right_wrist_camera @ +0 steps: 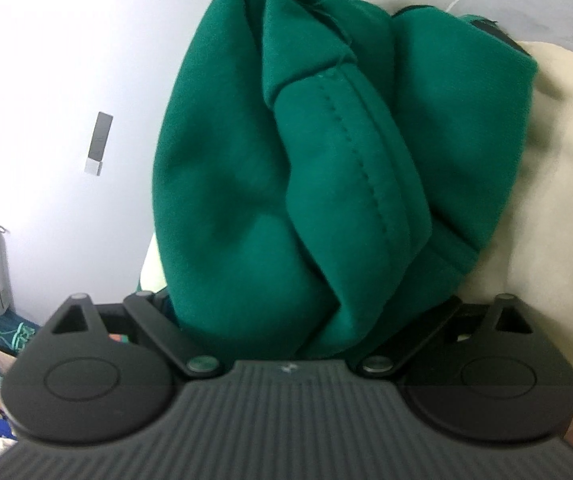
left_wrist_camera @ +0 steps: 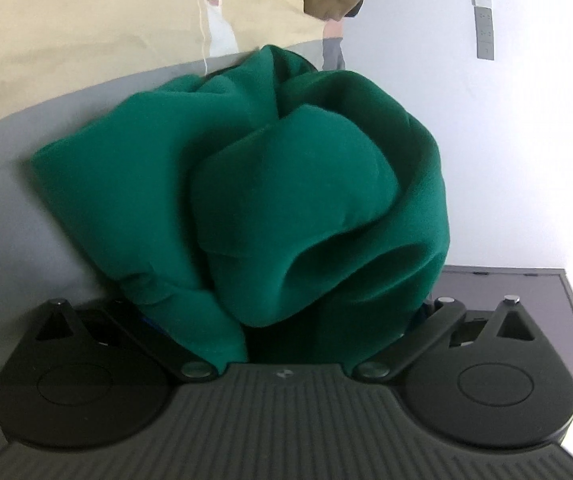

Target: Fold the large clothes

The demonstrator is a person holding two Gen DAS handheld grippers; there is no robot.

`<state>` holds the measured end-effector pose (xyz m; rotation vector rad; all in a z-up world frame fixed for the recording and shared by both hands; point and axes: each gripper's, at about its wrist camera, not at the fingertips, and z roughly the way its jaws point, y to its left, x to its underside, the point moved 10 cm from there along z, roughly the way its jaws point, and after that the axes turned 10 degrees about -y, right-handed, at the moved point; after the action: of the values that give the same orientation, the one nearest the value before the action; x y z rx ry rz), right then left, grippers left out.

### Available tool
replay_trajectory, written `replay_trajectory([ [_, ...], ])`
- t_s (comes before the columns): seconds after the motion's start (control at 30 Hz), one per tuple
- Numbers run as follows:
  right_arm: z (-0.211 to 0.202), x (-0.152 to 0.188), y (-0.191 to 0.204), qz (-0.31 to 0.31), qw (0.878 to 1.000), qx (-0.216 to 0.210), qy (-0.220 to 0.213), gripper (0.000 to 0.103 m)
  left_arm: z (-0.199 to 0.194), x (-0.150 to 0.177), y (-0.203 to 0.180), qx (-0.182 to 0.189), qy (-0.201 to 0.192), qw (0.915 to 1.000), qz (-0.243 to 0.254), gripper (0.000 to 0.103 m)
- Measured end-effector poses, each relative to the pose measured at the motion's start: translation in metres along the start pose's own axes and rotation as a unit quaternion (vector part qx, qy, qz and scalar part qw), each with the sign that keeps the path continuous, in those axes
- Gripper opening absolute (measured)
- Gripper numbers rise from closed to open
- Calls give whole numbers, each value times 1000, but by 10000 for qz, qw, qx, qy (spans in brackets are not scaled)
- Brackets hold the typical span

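A thick green fleece garment (left_wrist_camera: 270, 184) fills both wrist views, bunched in heavy folds and, by the look of it, held up off any surface, with a pale wall behind it. In the left wrist view the left gripper (left_wrist_camera: 286, 344) has cloth packed between its two arms, though the fingertips themselves are buried in the fabric, so I judge it clamped on the garment rather than see it outright. The right gripper (right_wrist_camera: 286, 336) reads the same way: the green fleece, with a stitched seam (right_wrist_camera: 360, 148) running down one fold, spills out from between its arms, and it seems closed on the cloth. A person in a cream top (left_wrist_camera: 86, 40) stands just behind the bundle. The step in hand looks like lifting and carrying a gathered garment. Next it calls for spreading it flat, or setting it down squarely, without letting the folds slip.
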<state>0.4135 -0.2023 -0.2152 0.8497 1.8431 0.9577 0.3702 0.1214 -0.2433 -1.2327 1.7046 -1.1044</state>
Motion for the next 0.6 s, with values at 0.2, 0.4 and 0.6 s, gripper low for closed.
replay_trajectory([
  [0.2,-11,-8,-11,250,9997,45,-44,103,-22,17,3,-462,-115,9958,779,77],
  [0.4,4,-16,-12,578,9976,342,-171,103,-31,26,1,-501,-57,9913,1215,62],
  [0.6,22,-21,-11,360,9986,353,-164,102,-38,19,-2,-383,-21,9883,1479,58],
])
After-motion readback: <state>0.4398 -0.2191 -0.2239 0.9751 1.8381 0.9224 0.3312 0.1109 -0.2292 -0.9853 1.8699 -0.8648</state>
